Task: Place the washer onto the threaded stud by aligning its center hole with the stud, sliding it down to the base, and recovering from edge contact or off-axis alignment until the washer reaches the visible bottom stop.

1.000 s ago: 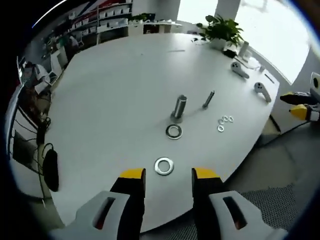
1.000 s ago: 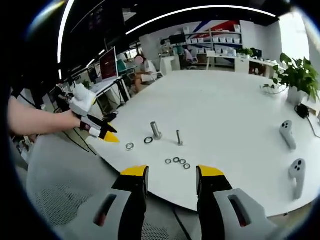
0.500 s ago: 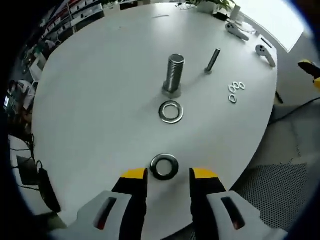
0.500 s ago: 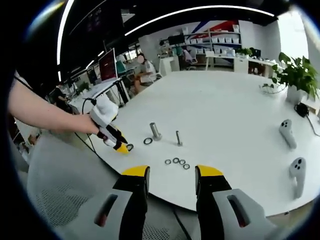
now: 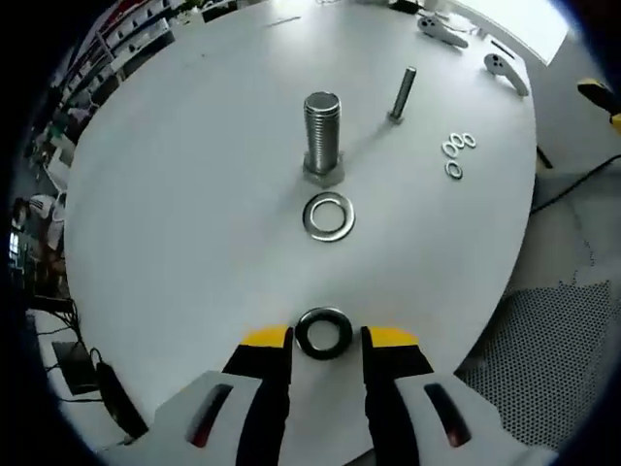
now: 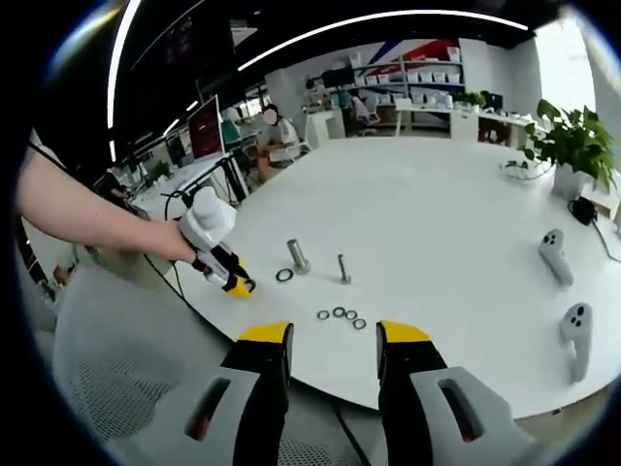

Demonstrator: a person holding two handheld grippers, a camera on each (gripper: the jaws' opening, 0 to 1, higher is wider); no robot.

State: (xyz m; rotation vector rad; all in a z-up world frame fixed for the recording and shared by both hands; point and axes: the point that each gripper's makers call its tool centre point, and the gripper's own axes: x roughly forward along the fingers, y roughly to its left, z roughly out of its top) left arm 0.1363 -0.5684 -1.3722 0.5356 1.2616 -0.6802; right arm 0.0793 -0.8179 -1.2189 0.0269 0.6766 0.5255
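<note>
In the left gripper view the left gripper (image 5: 326,338) reaches down over the near edge of the white table (image 5: 175,194), its yellow-tipped jaws apart with the washer (image 5: 324,333) lying flat on the tabletop between the two tips. Whether either tip touches the washer's rim cannot be told; the gap is only a little wider than the ring. The threaded stud (image 5: 321,136) stands upright on its hex base well beyond the washer, straight ahead along the jaws. A second, brighter washer (image 5: 328,216) lies flat between the stud and the held-between one, just in front of the stud's base and in the straight line toward it. To the right of the stud a thinner bolt (image 5: 401,94) stands upright, and further right of that three small rings (image 5: 456,153) lie in a loose cluster. Beyond the stud, at the table's far edge, two white handheld controllers (image 5: 470,44) rest on the surface.

In the right gripper view the right gripper (image 6: 327,342) hangs off the table's near edge with its jaws apart and nothing between them. The stud (image 6: 297,256) stands ahead of it, the second washer (image 6: 284,275) just left of the stud's base, and the left gripper (image 6: 236,284), held by a person's hand (image 6: 184,243), sits at the table edge further left of the stud
</note>
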